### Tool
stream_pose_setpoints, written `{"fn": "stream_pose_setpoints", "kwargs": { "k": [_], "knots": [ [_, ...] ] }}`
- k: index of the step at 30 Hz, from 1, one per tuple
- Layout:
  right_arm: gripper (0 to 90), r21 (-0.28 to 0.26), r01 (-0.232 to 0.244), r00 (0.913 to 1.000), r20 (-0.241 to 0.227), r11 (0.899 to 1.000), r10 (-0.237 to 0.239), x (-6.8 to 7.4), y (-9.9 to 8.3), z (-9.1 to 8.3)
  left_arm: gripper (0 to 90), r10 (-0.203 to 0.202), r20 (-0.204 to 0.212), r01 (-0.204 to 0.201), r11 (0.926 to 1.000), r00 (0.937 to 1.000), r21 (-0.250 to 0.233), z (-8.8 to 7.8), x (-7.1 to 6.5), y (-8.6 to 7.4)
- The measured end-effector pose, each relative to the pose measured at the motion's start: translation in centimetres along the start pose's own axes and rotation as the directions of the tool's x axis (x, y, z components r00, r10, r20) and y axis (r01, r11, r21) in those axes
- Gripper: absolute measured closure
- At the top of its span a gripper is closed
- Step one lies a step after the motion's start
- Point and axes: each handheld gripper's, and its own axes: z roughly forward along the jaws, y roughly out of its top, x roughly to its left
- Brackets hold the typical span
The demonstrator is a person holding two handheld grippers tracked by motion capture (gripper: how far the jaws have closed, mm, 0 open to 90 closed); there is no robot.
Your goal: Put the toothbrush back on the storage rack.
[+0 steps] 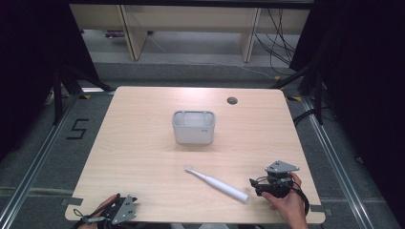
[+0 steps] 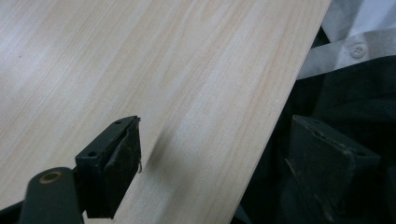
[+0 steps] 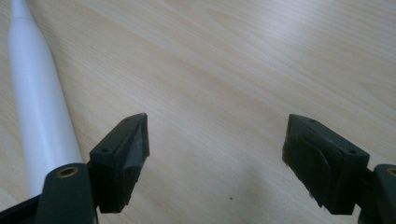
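Note:
A white electric toothbrush lies on the wooden table, brush head toward the far left, handle toward the near right. My right gripper sits just right of the handle's end, jaws wide open and empty. In the right gripper view the toothbrush handle runs along the left edge, outside my open right gripper. My left gripper rests at the table's near left corner. In the left gripper view that left gripper is open over the table edge, nothing between its jaws.
A grey-white plastic basket stands at the table's middle, beyond the toothbrush. A round cable hole sits at the far right. In the left gripper view a person's white shirt shows past the table edge.

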Motion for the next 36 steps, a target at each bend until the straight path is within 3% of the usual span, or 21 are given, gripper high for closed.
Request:
{"fn": "stream_pose_setpoints", "kwargs": {
  "k": [3,4,5,6,7,21,24,28,30,31,32,33,34,36],
  "knots": [
    [23.3,-0.007,-0.01,0.9999,-0.003,1.0,0.01,0.5,0.2,0.0,17.5,-0.001,0.007,0.001,1.0,1.0,-0.009,0.0,0.0,0.0],
    [23.2,-0.004,0.023,0.9996,-0.015,1.0,-0.023,0.3,0.3,0.0,17.5,-0.001,0.01,0.001,0.9999,1.0,-0.013,-0.1,0.0,0.0],
    [23.2,0.02,-0.012,0.9996,-0.024,1.0,0.013,0.6,0.5,-0.1,17.4,0.0,0.008,0.0,0.9999,1.0,-0.013,-0.1,0.0,0.0],
    [23.2,0.008,0.027,0.9994,-0.023,1.0,-0.027,0.6,0.6,0.0,17.4,0.001,0.007,0.0,0.9999,1.0,-0.012,-0.1,0.0,0.0],
    [23.3,0.021,0.001,0.9997,-0.026,1.0,-0.001,0.9,0.7,-0.1,17.5,0.0,0.007,0.0,0.9999,1.0,-0.012,-0.1,0.0,0.0],
    [32.5,0.055,0.098,0.992,-0.085,0.994,-0.093,2.3,3.4,-1.0,17.5,-0.002,0.005,0.002,0.9999,1.0,-0.013,-0.1,-0.1,0.1],
    [34.1,0.076,0.122,0.9882,-0.103,0.99,-0.114,2.8,4.3,-1.1,17.4,-0.007,0.008,0.007,0.9999,0.9999,-0.014,0.0,-0.1,0.0],
    [37.0,0.059,0.162,0.9795,-0.13,0.985,-0.153,3.8,5.4,-0.5,17.5,0.005,0.014,-0.005,0.9999,0.9999,-0.009,0.2,-0.1,0.1],
    [38.7,0.072,0.215,0.9656,-0.166,0.974,-0.201,4.1,5.9,-0.2,17.5,0.002,0.012,-0.002,0.9999,0.9999,-0.011,0.1,0.0,0.1],
    [39.6,0.068,0.202,0.9669,-0.172,0.977,-0.188,4.5,6.1,0.0,17.5,-0.001,0.01,0.001,0.9999,0.9999,-0.011,0.0,0.0,0.1],
    [40.4,0.075,0.22,0.9622,-0.181,0.973,-0.204,4.6,6.4,0.1,17.5,0.004,0.039,-0.004,0.9999,0.9992,0.015,-0.2,0.2,0.2],
    [40.6,0.082,0.238,0.9595,-0.175,0.968,-0.221,4.9,6.6,0.2,17.5,0.0,-0.011,0.0,1.0,0.9999,-0.005,0.0,0.0,0.1],
    [41.3,0.098,0.249,0.9557,-0.186,0.963,-0.228,5.1,6.9,0.2,17.5,-0.002,-0.01,0.002,1.0,0.9999,-0.006,0.1,-0.1,0.1],
    [43.2,0.125,0.237,0.9568,-0.202,0.964,-0.209,5.8,7.2,0.3,17.5,0.004,-0.003,-0.004,1.0,1.0,-0.005,0.1,0.0,0.1]
  ]
}}
